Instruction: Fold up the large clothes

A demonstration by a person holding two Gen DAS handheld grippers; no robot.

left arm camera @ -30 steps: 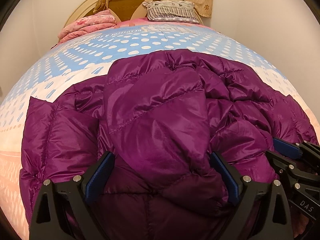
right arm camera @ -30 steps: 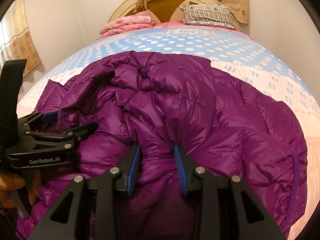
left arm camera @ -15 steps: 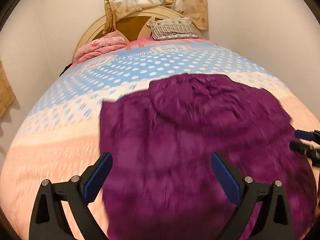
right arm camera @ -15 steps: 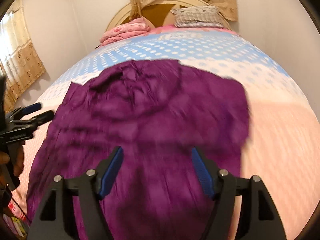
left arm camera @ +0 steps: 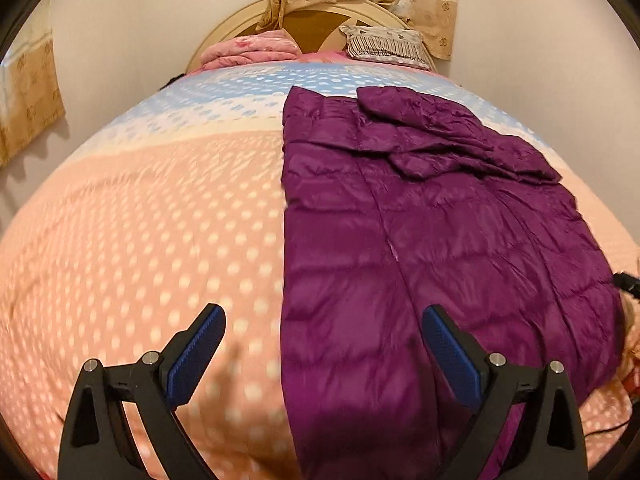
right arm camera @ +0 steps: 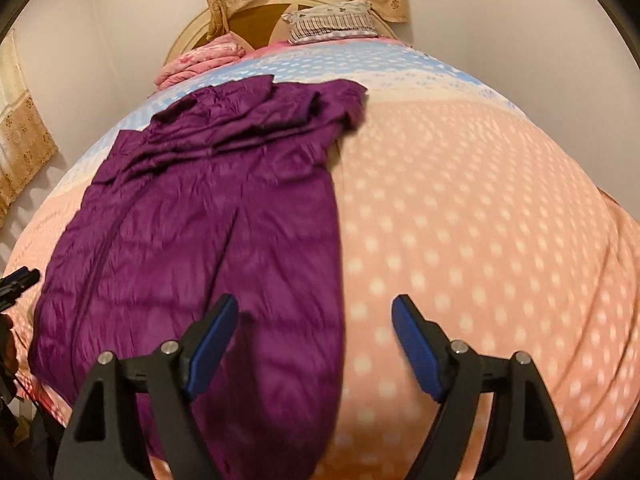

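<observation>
A: Lying flat on the bed (left arm camera: 140, 240), one purple down coat (left arm camera: 420, 240), hood towards the headboard. Left tongs (left arm camera: 320, 354) spread and empty; right tongs (right arm camera: 314, 344) opening, pinching nothing

B: Risks?

A: Slippery, puffy fabric might slide from a shallow pinch or spring unfolded. One coat, two tongs, one striped pillow (left arm camera: 386, 46)

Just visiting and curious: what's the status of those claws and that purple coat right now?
Left claw open, empty. Right claw opening, nothing between. Purple coat spread long on bed, not folded. Nothing in the way.
</observation>
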